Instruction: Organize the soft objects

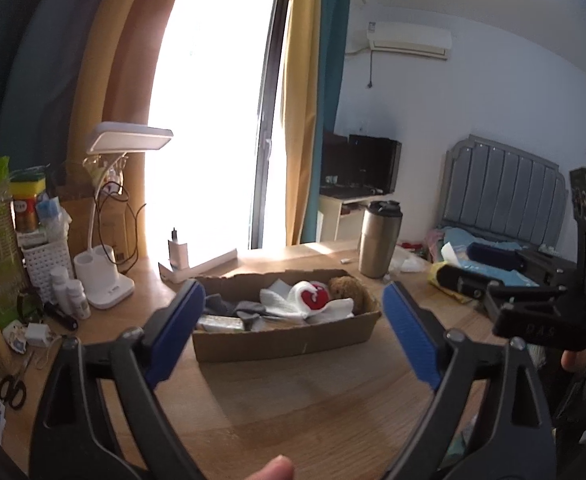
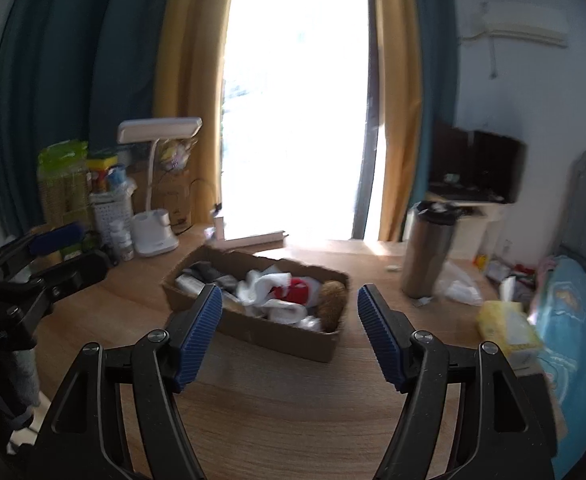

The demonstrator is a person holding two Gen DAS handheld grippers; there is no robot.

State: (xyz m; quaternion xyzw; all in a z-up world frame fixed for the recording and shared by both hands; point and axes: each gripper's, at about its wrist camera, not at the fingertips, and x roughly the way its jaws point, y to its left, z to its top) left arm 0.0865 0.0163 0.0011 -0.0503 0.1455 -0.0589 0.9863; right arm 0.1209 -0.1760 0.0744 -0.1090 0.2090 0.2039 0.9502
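Note:
A shallow cardboard box (image 1: 285, 344) (image 2: 277, 334) sits on the wooden desk. It holds a white cloth with a red heart (image 1: 313, 298) (image 2: 293, 290), a brown plush toy (image 1: 349, 290) (image 2: 331, 300), grey socks (image 1: 233, 308) (image 2: 209, 272) and other soft items. My left gripper (image 1: 293, 320) is open and empty, just in front of the box. My right gripper (image 2: 289, 332) is open and empty, near the box's front edge. The right gripper's body also shows at the right of the left wrist view (image 1: 533, 308); the left gripper's body shows at the left of the right wrist view (image 2: 41, 276).
A steel tumbler (image 1: 379, 238) (image 2: 427, 252) stands right of the box. A white desk lamp (image 1: 105, 280) (image 2: 155, 236), bottles, a white basket (image 1: 47, 260) and scissors (image 1: 13, 388) crowd the left side. A yellow tissue pack (image 2: 507, 328) lies right; a bed is beyond.

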